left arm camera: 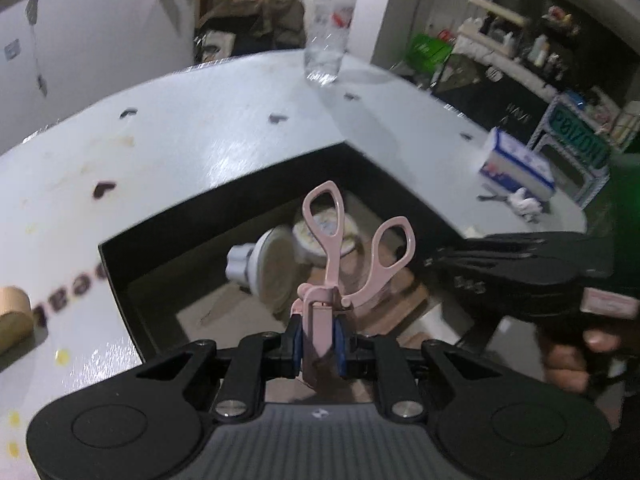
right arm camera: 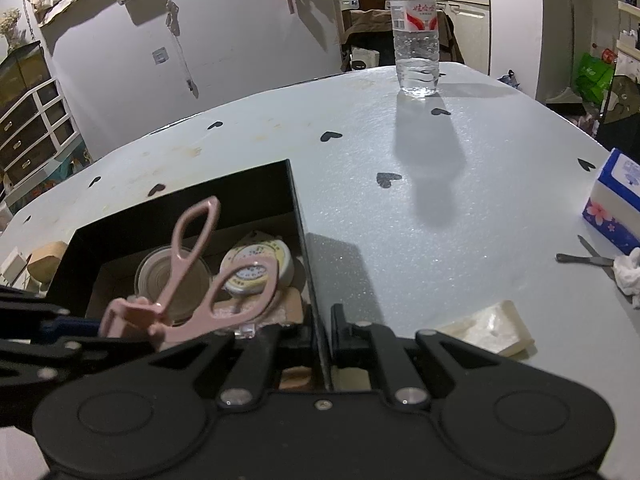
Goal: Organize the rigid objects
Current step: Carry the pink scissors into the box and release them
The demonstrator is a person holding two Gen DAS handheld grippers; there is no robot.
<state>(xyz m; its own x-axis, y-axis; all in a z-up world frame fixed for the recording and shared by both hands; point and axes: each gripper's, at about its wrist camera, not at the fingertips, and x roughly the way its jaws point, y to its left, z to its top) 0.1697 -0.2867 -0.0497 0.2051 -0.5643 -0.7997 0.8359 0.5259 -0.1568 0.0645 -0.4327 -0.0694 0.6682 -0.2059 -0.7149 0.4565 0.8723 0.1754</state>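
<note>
My left gripper [left arm camera: 318, 344] is shut on the head of a pink eyelash curler [left arm camera: 331, 268], whose scissor-like handles point away over an open black box [left arm camera: 224, 216]. In the right wrist view the curler [right arm camera: 138, 314] hangs above the box's left half, and the left gripper [right arm camera: 96, 326] comes in from the left edge. My right gripper [right arm camera: 320, 332] is shut on the box's thin right wall [right arm camera: 298, 208]; it also shows as a black gripper [left arm camera: 440, 260] at the right of the left wrist view. Inside the box lie a round yellow-rimmed tin [right arm camera: 276, 256] and a clear round container [right arm camera: 152, 276].
The box sits on a white table with black heart marks. A water bottle [right arm camera: 416, 36] stands at the far side. To the right are a tissue pack [right arm camera: 616, 200], a metal tool [right arm camera: 584, 258], a crumpled tissue [right arm camera: 628, 272] and a white triangular dish [right arm camera: 488, 328]. A tan block [left arm camera: 14, 316] lies left of the box.
</note>
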